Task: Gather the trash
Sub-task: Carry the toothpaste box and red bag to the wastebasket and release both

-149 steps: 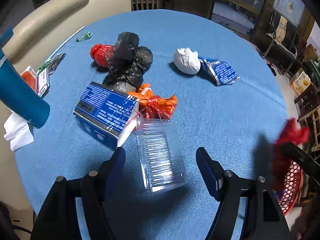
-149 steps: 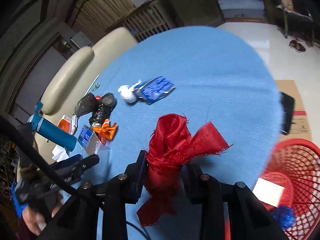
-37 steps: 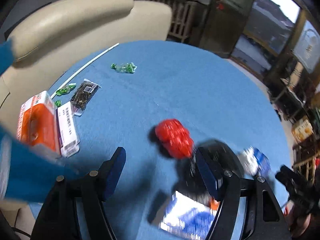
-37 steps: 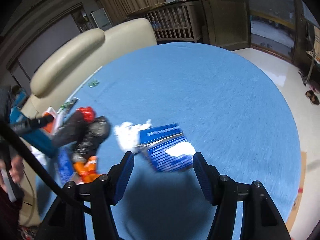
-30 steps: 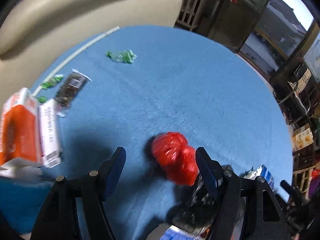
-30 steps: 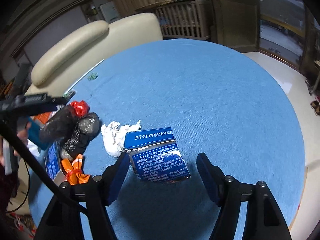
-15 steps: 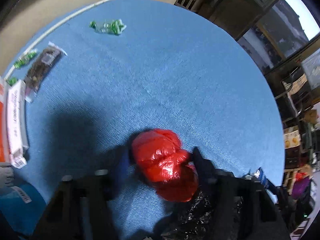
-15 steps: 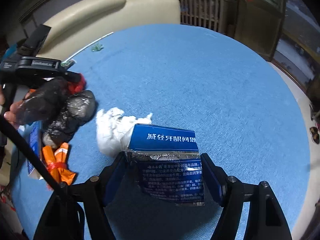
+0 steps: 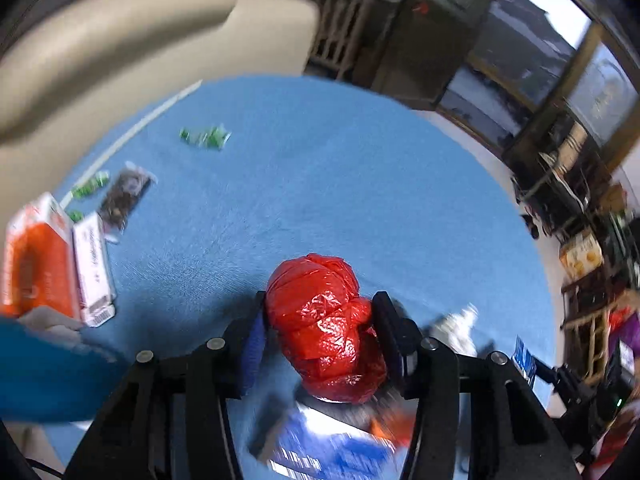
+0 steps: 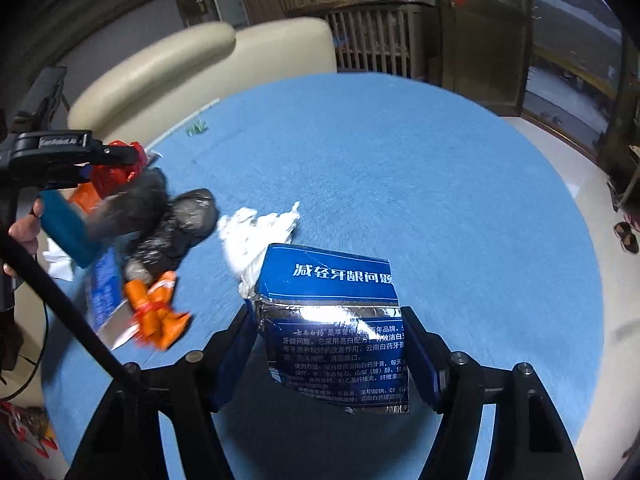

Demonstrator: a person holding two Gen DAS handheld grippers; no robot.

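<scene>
My left gripper [image 9: 320, 326] is shut on a crumpled red plastic bag [image 9: 326, 330] and holds it above the blue round table [image 9: 340, 184]. It also shows in the right wrist view [image 10: 114, 170], lifted at the left. My right gripper [image 10: 326, 340] has its fingers touching both sides of a blue and silver toothpaste box [image 10: 336, 328] that lies on the table. A white crumpled tissue [image 10: 256, 232] lies just beyond the box. Black plastic bags [image 10: 172, 228] and an orange wrapper [image 10: 156, 312] lie to the left.
An orange carton [image 9: 36, 264] and a white packet [image 9: 94, 264] lie at the table's left edge, with small green wrappers [image 9: 204, 136] and a dark sachet [image 9: 126, 196] farther back. A beige sofa [image 10: 192, 60] stands behind the table. Another blue box [image 10: 106, 280] lies near the orange wrapper.
My left gripper closed on the red bag and lifted it off the table. My right gripper moved down around the toothpaste box and closed onto its sides.
</scene>
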